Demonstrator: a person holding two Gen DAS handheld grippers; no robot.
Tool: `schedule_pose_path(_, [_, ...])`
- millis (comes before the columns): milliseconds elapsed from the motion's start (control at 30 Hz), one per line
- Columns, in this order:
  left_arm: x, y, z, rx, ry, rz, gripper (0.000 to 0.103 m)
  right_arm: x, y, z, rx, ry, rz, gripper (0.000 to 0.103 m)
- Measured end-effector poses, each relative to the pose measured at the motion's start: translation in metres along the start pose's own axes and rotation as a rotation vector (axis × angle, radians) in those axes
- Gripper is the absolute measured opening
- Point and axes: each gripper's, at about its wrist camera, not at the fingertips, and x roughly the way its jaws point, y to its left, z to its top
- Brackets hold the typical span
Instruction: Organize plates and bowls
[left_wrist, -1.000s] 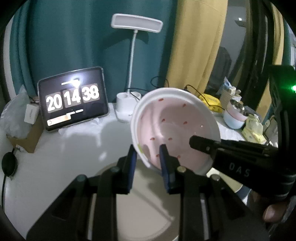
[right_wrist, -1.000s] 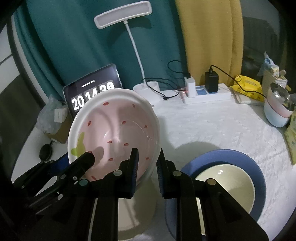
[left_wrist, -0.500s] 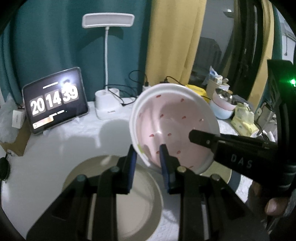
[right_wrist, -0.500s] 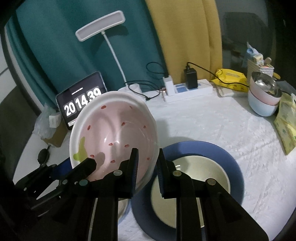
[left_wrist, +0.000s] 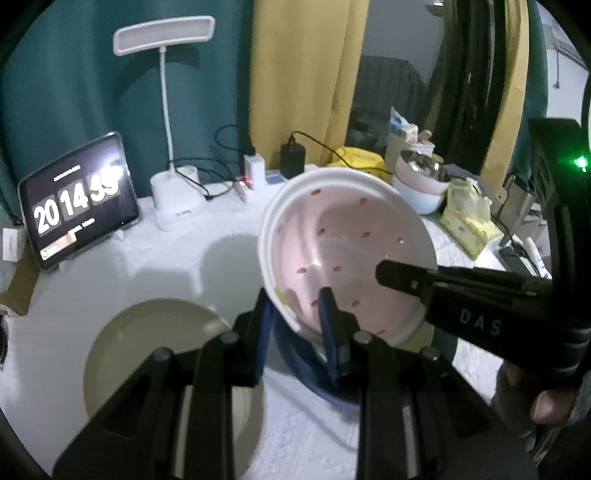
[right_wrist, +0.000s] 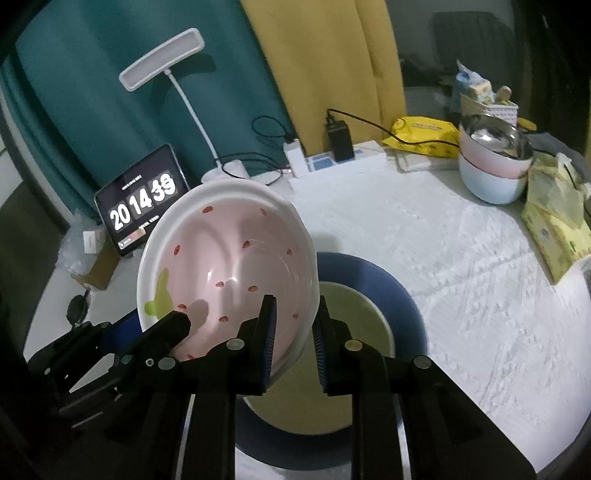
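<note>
A pink bowl with red spots and a white rim (left_wrist: 343, 254) (right_wrist: 229, 269) is held in the air by both grippers, tilted toward the cameras. My left gripper (left_wrist: 295, 314) is shut on its near-left rim. My right gripper (right_wrist: 293, 321) is shut on its near-right rim. Below the bowl sits a blue plate (right_wrist: 388, 280) with a cream bowl (right_wrist: 354, 310) on it; in the left wrist view only the blue plate's edge (left_wrist: 295, 354) shows. A beige plate (left_wrist: 147, 332) lies on the table to the left.
At the back stand a clock tablet (left_wrist: 74, 199) (right_wrist: 144, 203), a white desk lamp (left_wrist: 170, 74) (right_wrist: 162, 74) and a power strip (right_wrist: 340, 162). At the right are stacked bowls (right_wrist: 491, 162) (left_wrist: 421, 181) and yellow packets (right_wrist: 554, 221).
Both grippers have carried the pink bowl to the right, off the beige plate and over the blue plate with the cream bowl. The grip on the rim is unchanged.
</note>
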Motion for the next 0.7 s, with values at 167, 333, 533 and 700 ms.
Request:
schedule_pose_path(167, [0.008, -0.011, -0.008, 0.011, 0.038, -0.001, 0.026, 0.001, -0.012, -0.012, 0.007, 0.020, -0.020, 0.021])
schedule_pose_path(333, [0.014, -0.018, -0.014, 0.024, 0.064, 0.004, 0.026, 0.003, -0.019, -0.019, -0.003, 0.031, -0.034, 0.021])
schedule_pose_path(533, [0.023, -0.023, -0.020, 0.025, 0.104, 0.001, 0.026, 0.010, -0.026, -0.023, 0.002, 0.073, -0.045, 0.021])
schedule_pose_path(700, [0.030, -0.025, -0.023, 0.033, 0.128, 0.002, 0.027, 0.012, -0.029, -0.025, 0.004, 0.089, -0.052, 0.022])
